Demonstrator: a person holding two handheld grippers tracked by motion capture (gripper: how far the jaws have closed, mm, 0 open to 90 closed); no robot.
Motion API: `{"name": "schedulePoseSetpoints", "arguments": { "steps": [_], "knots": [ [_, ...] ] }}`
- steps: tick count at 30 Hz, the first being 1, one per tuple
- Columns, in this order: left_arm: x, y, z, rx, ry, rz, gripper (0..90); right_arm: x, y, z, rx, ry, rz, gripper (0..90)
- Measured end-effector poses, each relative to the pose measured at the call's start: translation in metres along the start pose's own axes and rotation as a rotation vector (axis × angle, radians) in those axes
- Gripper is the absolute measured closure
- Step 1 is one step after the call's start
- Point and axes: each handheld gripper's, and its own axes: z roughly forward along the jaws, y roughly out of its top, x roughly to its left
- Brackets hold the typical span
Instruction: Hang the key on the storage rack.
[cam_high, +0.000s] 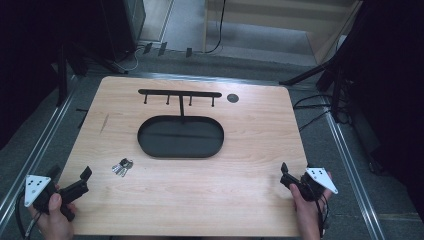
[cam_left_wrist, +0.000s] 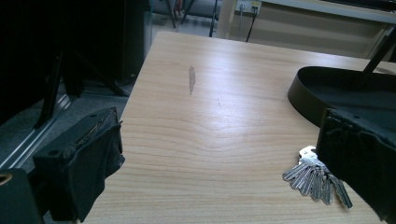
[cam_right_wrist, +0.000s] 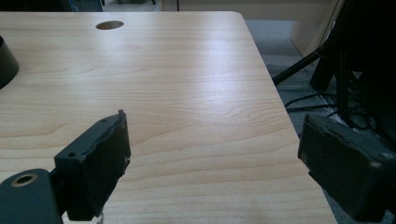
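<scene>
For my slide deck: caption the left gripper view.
Left gripper open above the wooden table, a bunch of keys by one jaw, black oval tray beyond.

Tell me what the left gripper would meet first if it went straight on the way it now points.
Probably bare table: the open left gripper has wood straight ahead. The bunch of keys lies off by one jaw, the black oval tray beyond; depth is unclear.
</scene>
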Motion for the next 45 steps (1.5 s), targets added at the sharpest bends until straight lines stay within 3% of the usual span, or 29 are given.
{"name": "schedulePoseSetpoints", "arguments": {
  "steps": [3, 5, 6, 10, 20, 25, 28, 31, 32, 33, 38, 40, 42, 45],
  "knots": [
    [0.0, 0.001, 0.001, 0.012, -0.018, -0.003, 0.8, 0.0, 0.0, 0.0, 0.0, 0.001, 0.002, 9.3],
    [-0.001, 0.003, 0.004, 0.046, -0.045, 0.025, 0.8, 0.0, 0.0, 0.0, -0.001, 0.001, 0.003, 9.3],
    [-0.004, 0.004, 0.007, 0.076, -0.057, 0.058, 0.9, 0.0, 0.0, 0.0, -0.001, 0.002, 0.005, 9.3],
    [-0.007, 0.006, 0.01, 0.11, -0.06, 0.09, 0.8, -0.001, 0.0, 0.0, -0.001, 0.001, 0.006, 9.3],
    [-0.007, 0.015, 0.008, 0.14, -0.039, 0.104, 0.9, 0.0, 0.0, 0.0, 0.0, 0.0, 0.003, 9.3],
    [-0.008, 0.032, 0.011, 0.232, -0.037, 0.17, 0.9, 0.0, 0.0, 0.0, 0.0, 0.001, 0.004, 9.4],
    [-0.006, 0.04, 0.012, 0.253, -0.051, 0.172, 0.9, 0.0, 0.0, 0.0, -0.001, 0.002, 0.005, 9.4],
    [-0.003, 0.051, 0.014, 0.297, -0.051, 0.18, 0.9, 0.0, 0.0, 0.0, 0.0, 0.002, 0.009, 9.4],
    [-0.003, 0.057, 0.015, 0.334, -0.049, 0.188, 0.9, -0.001, 0.0, 0.0, -0.002, 0.002, 0.009, 9.4],
    [-0.003, 0.057, 0.015, 0.334, -0.049, 0.188, 0.9, -0.001, 0.0, 0.0, -0.002, 0.002, 0.009, 9.4],
    [-0.009, 0.071, 0.02, 0.419, -0.058, 0.229, 0.9, -0.001, 0.0, 0.0, 0.0, 0.003, 0.012, 9.5],
    [-0.01, 0.072, 0.021, 0.435, -0.061, 0.237, 0.9, -0.001, 0.0, 0.0, 0.0, 0.003, 0.012, 9.4],
    [-0.013, 0.074, 0.021, 0.447, -0.038, 0.263, 0.9, -0.001, 0.0, 0.0, -0.001, 0.004, 0.013, 9.4],
    [-0.014, 0.08, 0.022, 0.453, -0.026, 0.247, 1.2, -0.001, 0.0, 0.0, -0.003, 0.004, 0.015, 9.4]
  ]
}}
